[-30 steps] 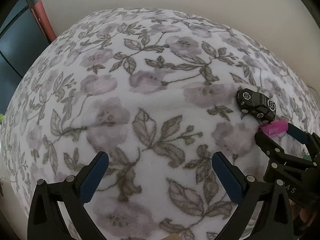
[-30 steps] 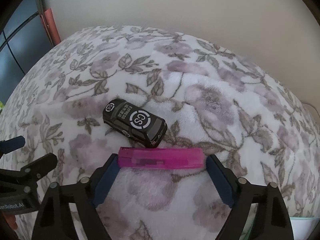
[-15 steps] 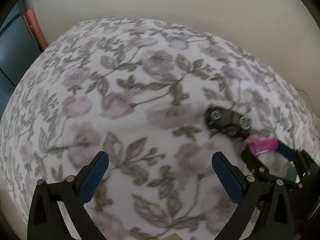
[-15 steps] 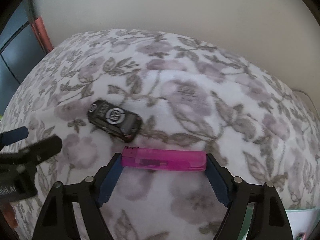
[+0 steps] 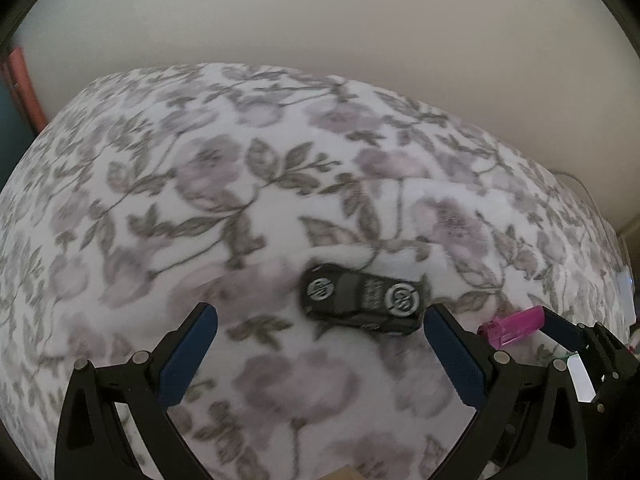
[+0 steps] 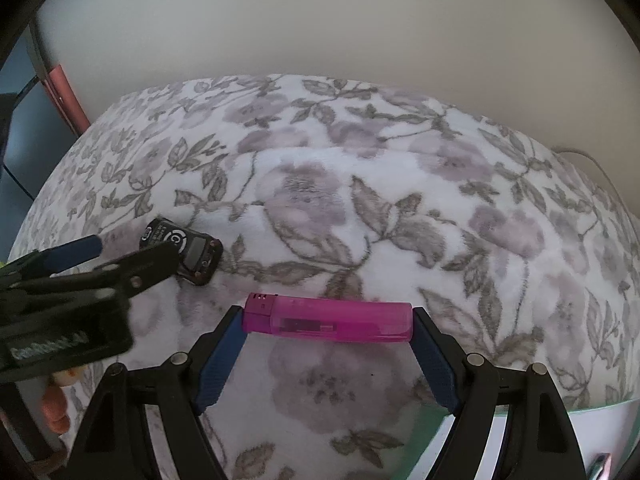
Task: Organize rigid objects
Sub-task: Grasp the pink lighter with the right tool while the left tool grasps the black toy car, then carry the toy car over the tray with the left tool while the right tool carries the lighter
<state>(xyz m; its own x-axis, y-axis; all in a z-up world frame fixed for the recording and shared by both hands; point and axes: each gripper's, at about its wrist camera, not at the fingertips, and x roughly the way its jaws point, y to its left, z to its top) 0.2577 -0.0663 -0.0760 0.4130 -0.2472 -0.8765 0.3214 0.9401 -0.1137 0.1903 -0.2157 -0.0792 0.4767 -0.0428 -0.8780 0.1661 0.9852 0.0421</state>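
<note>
A pink translucent lighter (image 6: 328,319) lies crosswise between the blue pads of my right gripper (image 6: 327,320), which is shut on its two ends above the floral blanket (image 6: 400,200). In the left wrist view the same lighter (image 5: 514,324) shows at the right, held in the right gripper (image 5: 516,326). A small black toy car (image 5: 362,300) with white round markings rests on the blanket just ahead of my left gripper (image 5: 320,320), near its right finger. That gripper is open and holds nothing. From the right wrist view the car (image 6: 188,250) is partly hidden behind the left gripper's (image 6: 100,252) fingers.
The floral blanket (image 5: 200,200) covers a raised soft surface against a plain wall (image 5: 320,20). A dark panel with a red edge (image 6: 60,92) stands at the far left. A pale green-rimmed container edge (image 6: 600,412) shows at the lower right. A person's fingers (image 6: 56,404) grip the left tool.
My left gripper has moved toward the toy car, which now sits close to its right finger. The right gripper has drawn away from the car with the lighter still held.
</note>
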